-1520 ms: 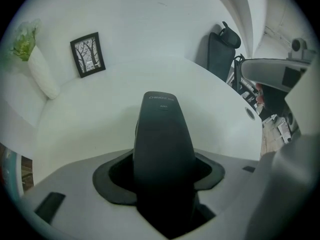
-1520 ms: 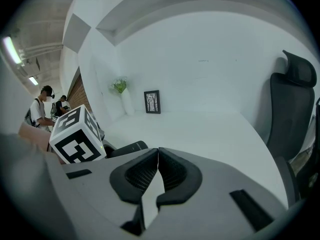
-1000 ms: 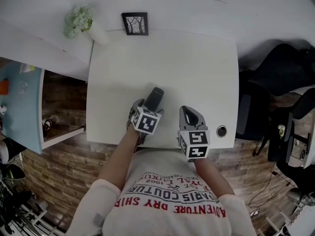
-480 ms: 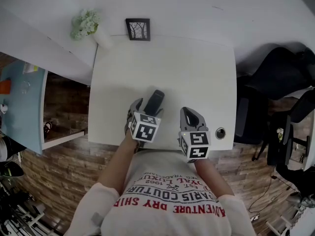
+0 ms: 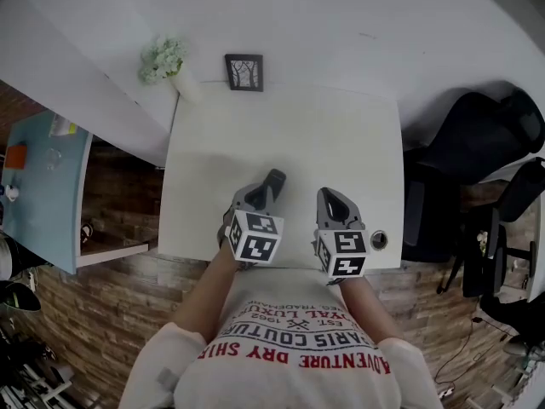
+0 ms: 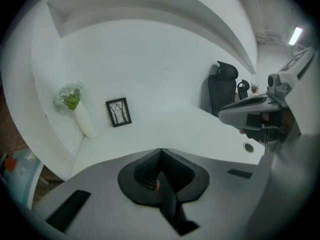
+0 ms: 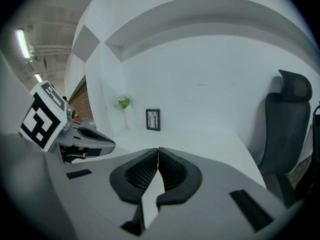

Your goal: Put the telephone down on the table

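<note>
Two claws point(image 6: 160, 151) point(image 7: 158, 149), fully closed, empty.

A framed picture point(image 5: 244, 72) (bare trees, black frame) stood upright at the wall point(image 5: 341, 24), a white vase of pale flowers point(image 6: 84, 121) near its left. A black office chair point(image 5: 477, 143) stood at the right.

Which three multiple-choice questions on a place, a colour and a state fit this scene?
1. Where does the picture frame stand? A near the person; B at the table's far edge, beside the vase; C on the chair.
2. The telephone's colour? A white; B red; C dark.
3. The right hand-held gripper's jaws? A together, empty; B wide apart; C gripping the telephone.
Key: B, it stands at the back by the vase; C, it is dark on the white table; A, they meet with nothing between.
</note>
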Motion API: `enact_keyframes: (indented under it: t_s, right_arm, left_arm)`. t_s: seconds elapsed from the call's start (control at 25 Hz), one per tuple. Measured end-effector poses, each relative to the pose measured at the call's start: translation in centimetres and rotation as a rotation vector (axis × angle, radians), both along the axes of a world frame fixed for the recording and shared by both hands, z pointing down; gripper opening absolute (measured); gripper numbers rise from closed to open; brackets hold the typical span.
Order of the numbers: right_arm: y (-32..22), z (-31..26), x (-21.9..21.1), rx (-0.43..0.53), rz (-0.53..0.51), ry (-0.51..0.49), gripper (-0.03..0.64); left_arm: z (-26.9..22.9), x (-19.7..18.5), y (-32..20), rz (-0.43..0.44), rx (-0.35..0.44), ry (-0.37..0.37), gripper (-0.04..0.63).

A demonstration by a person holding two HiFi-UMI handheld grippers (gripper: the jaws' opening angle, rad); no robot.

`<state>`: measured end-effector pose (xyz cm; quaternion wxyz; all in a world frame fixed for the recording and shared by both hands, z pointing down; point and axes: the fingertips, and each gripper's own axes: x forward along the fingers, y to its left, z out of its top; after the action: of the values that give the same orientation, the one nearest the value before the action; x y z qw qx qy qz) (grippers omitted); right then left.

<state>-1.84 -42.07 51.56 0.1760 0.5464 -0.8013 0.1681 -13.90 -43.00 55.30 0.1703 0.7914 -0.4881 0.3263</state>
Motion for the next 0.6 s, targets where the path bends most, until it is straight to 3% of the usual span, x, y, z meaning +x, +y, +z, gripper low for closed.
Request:
enact_keyframes:
  t_s: [0.2, 0.44, 0.6]
  right_arm:
    - [0.2, -3.4, -0.1, 0.095, -0.017, -0.021, 0.025]
    - [-0.2, -8.2, 0.1, 0.209, -0.02, -0.021, 0.025]
    - [-0.1, -10.6, -0.5, 0.289, -0.052, -0.005, 0.025]
  left_arm:
    - [-7.0, 0.0, -0.9, -0.032, 0.247, 0.158, 0.023]
    - [-14.3, -0.6, -1.7, -0.028, 0.516, 0.281, 0.025]
    - [-16.1, -0.5, -1.7, 0.011, 0.611, 0.232, 0.025]
